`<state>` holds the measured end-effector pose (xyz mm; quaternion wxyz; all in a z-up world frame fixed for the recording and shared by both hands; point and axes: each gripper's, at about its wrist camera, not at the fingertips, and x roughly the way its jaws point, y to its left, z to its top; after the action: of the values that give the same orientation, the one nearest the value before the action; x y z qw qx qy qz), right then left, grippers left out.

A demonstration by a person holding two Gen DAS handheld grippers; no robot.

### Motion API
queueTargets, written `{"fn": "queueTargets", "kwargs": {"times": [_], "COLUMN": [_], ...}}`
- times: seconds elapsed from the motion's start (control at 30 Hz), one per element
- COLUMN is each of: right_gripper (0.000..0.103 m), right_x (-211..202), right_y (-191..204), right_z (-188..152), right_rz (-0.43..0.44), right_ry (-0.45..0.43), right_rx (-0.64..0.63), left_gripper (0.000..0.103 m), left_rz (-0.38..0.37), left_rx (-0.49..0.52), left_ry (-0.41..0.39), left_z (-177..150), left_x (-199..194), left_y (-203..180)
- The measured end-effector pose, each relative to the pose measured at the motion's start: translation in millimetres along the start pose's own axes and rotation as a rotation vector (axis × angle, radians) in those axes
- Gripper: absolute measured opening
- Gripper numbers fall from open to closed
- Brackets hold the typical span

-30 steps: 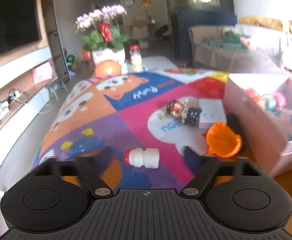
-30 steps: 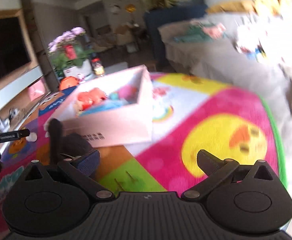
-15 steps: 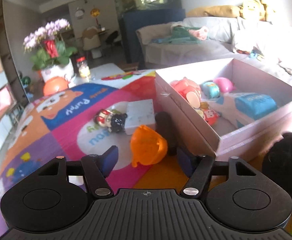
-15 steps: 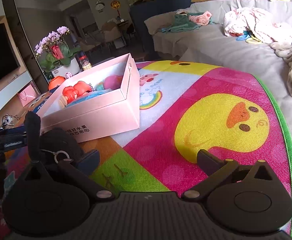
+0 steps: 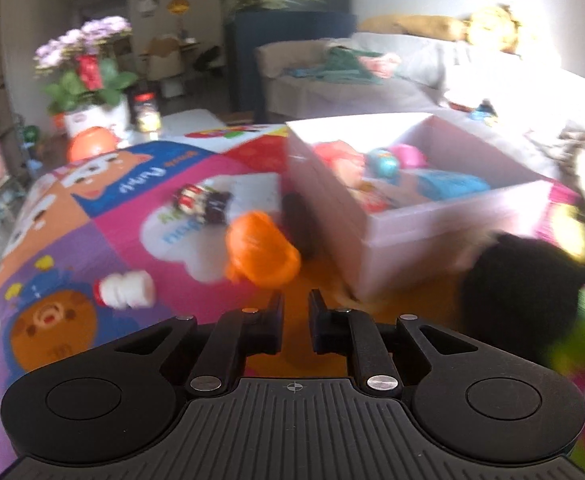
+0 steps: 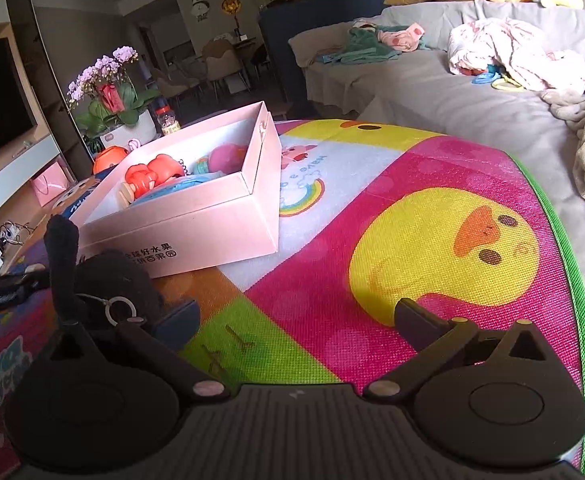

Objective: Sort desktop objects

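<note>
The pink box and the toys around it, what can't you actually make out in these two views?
- Left wrist view: motion blur smears the orange toy, the small figure and the pink box; contents unreadable.
- Right wrist view: the box's near wall hides its floor.
- Black plush: partly behind the right gripper; shape unclear.

A colourful play mat (image 6: 432, 208) is spread out. On it are seen a pink box (image 6: 196, 220) toward the far side, an orange toy (image 5: 260, 252), a white bottle (image 5: 126, 290) lying on its side, a figurine (image 5: 202, 202), a white card (image 5: 258, 196) and a black plush (image 6: 108, 280) by the box's near wall.
</note>
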<state>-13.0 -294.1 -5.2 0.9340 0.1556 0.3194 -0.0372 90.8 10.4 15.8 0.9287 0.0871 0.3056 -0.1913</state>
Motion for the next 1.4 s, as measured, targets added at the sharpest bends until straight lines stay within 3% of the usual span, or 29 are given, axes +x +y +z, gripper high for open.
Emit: {"fn": "queueTargets", "kwargs": {"times": [0.03,0.07,0.1,0.17,0.33,0.43,0.5,0.53,0.7,0.97,1.07,1.2,1.3,1.4], "right_gripper": [0.103,0.103,0.103,0.103,0.103,0.103,0.103,0.103,0.103,0.103,0.103,0.103,0.103,0.103], "right_x": [0,0,1,1,3,3,3,3,4,7,9,9,2,-5], "right_y": [0,1,1,3,5,5,6,5,7,14,20,22,18,27], "right_z": [0,0,0,0,0,0,0,0,0,0,-1,0,10,34], "right_rz": [-0.002,-0.004,-0.006,-0.013,-0.024,-0.028,-0.031,-0.03,-0.04,-0.059,-0.084,-0.079,0.009,0.045], "right_ry": [0.001,0.002,0.004,0.006,0.012,0.014,0.015,0.015,0.02,0.047,0.058,0.066,0.053,-0.017], "right_rx": [-0.003,-0.005,-0.008,-0.015,-0.03,-0.035,-0.038,-0.037,-0.049,-0.103,-0.134,-0.157,-0.128,-0.139], "left_gripper": [0.021,0.035,0.057,0.075,0.076,0.072,0.053,0.053,0.053,0.054,0.058,0.075,0.088,0.095], "left_rz": [-0.009,-0.004,0.007,0.033,0.06,0.077,0.055,0.049,0.055,-0.143,-0.184,-0.124,0.019,0.153], "left_rx": [0.01,0.015,0.013,-0.009,-0.026,-0.009,-0.037,-0.039,-0.007,0.01,0.015,0.007,0.002,-0.033], "left_ry": [-0.009,-0.015,-0.024,-0.049,-0.025,-0.001,0.004,0.004,-0.01,0.035,0.05,0.064,0.077,0.078], "left_z": [-2,-2,0,5,23,29,30,30,18,-23,-38,-50,-52,-52], "left_x": [-5,-7,-6,0,43,69,73,73,49,-25,-39,-39,-35,-32], "left_y": [-2,-3,-3,3,15,19,23,23,14,-23,-40,-45,-37,-24]}}
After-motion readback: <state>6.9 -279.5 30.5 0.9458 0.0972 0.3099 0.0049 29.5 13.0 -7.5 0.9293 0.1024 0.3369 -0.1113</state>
